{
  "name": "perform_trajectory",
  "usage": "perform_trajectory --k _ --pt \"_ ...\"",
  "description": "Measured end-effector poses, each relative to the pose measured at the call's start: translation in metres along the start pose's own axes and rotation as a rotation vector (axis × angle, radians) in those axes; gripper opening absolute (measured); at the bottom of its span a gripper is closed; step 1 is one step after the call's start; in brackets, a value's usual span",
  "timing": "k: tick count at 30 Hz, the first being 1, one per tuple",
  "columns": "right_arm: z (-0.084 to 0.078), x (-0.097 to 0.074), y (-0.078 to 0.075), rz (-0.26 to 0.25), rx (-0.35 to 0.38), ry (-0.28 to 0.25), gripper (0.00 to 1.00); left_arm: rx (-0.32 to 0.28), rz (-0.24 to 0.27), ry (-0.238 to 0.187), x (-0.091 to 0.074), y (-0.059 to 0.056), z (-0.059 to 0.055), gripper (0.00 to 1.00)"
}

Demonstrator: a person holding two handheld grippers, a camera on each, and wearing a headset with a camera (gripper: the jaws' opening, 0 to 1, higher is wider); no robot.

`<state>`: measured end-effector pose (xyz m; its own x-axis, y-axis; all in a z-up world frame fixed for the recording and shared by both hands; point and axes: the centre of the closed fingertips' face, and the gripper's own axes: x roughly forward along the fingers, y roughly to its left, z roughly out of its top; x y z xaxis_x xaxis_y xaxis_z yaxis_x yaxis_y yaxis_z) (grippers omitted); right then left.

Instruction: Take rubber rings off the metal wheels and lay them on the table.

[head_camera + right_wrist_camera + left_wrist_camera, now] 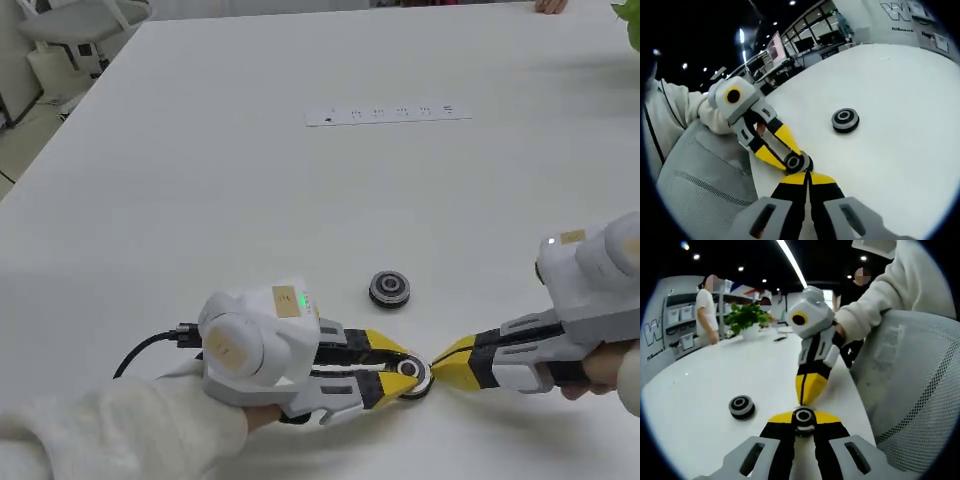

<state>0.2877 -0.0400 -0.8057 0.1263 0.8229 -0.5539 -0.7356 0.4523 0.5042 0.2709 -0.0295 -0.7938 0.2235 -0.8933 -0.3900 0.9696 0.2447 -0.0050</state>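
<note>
**Q:** Quick, where are the L tongs?

**Me:** My left tongs (403,372) are low over the desk (250,180), at the near edge by me. The jaws are closed in on a wheel (411,371), w/ one yellow tip on each side of it. In the left gripper view the wheel sits right betw. my tips, w/ its pale hub showing.

**Q:** And the R?

**Me:** My right tongs (441,368) come in from the opp. side, pointing straight at the left pair. The jaws are pressed almost together, w/ just a thin slit betw. them. Their tips touch the rim of that same wheel. I can't tell whether they've nipped the rubber or only rest against it, as it's too small to see.

**Q:** Any other wheels?

**Me:** Yes, a second wheel (389,289) lies flat on the desk, a bit beyond the held one and apart from both tongs. Its rubber ring (373,290) is on, a dark band round a metal centre. In the right gripper view it's up and to the right of my tips.

**Q:** Anything else on the desk?

**Me:** There's a white socket strip (388,115) farther back, well apart from everything. A black cable (150,350) trails off the back of the left tongs. A potted plant (745,315) is at the far end, seen in the left gripper view.
</note>
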Motion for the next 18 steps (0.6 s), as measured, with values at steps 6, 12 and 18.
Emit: perform_trajectory --k 6,12,18 --pt "-0.0021 -0.0018 0.0037 0.047 0.119 -0.017 0.0 0.004 -0.009 -0.008 0.0002 -0.0002 -0.0007 0.14" --pt "-0.0057 0.0002 0.0062 0.073 0.126 -0.009 0.0 0.014 -0.033 -0.024 0.0004 0.0002 -0.0007 0.14" --pt "-0.0006 -0.0016 0.0091 0.095 0.156 -0.016 0.0 0.029 -0.041 -0.023 0.0006 0.0 -0.0003 0.14"
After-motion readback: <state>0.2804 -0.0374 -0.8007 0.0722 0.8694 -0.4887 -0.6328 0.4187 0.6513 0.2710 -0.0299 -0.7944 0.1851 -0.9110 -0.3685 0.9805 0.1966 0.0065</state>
